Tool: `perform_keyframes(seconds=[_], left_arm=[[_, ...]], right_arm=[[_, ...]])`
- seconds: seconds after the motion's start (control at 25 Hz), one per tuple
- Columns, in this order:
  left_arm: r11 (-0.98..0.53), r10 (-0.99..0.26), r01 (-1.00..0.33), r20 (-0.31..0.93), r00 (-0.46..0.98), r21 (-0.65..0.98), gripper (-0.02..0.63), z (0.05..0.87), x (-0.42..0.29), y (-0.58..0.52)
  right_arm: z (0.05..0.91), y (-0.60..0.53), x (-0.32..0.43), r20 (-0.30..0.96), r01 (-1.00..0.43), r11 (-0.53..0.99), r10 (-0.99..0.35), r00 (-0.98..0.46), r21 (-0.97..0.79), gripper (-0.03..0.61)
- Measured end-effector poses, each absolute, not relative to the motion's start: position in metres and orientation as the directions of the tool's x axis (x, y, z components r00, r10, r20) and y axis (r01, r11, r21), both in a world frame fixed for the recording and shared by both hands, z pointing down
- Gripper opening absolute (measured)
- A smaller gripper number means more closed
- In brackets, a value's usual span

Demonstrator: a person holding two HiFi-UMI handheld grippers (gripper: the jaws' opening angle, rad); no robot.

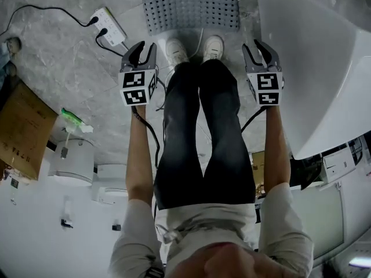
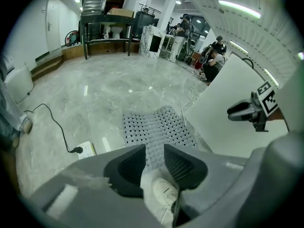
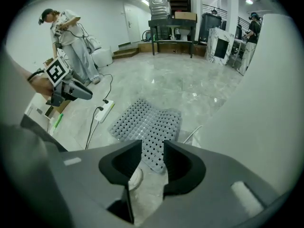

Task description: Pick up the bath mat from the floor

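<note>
The bath mat (image 1: 191,4) is a grey perforated rubber sheet lying flat on the marble floor just beyond the person's white shoes (image 1: 177,50). It also shows ahead of the jaws in the left gripper view as the mat (image 2: 156,129) and in the right gripper view as the mat (image 3: 147,122). My left gripper (image 1: 145,48) hovers above the floor left of the legs, jaws apart and empty (image 2: 155,153). My right gripper (image 1: 261,46) hangs at the same height on the right, also open with nothing between the pads (image 3: 152,148). Neither touches the mat.
A white power strip (image 1: 109,26) with black cables lies left of the mat. A large white tub wall (image 1: 313,68) stands close on the right. A cardboard box (image 1: 23,129) sits far left. A person (image 3: 71,32) stands at the back left; a dark table (image 2: 107,30) stands further off.
</note>
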State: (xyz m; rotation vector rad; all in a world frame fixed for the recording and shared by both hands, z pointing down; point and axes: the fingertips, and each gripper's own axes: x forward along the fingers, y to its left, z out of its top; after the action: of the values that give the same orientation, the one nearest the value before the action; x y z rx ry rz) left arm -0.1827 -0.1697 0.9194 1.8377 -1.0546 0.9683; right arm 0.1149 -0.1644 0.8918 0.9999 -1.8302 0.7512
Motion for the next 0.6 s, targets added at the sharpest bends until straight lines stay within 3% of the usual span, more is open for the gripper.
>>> perform_keyframes(seconds=[0.6], left_arm=[[-0.344,-0.241,-0.907,0.910,0.337,0.245,0.129,1.017,-0.194,-0.169]], right_arm=[[0.989,-0.161,0.135,0.932,-0.881,0.467,-0.280,-0.231,-0.078,0.160]])
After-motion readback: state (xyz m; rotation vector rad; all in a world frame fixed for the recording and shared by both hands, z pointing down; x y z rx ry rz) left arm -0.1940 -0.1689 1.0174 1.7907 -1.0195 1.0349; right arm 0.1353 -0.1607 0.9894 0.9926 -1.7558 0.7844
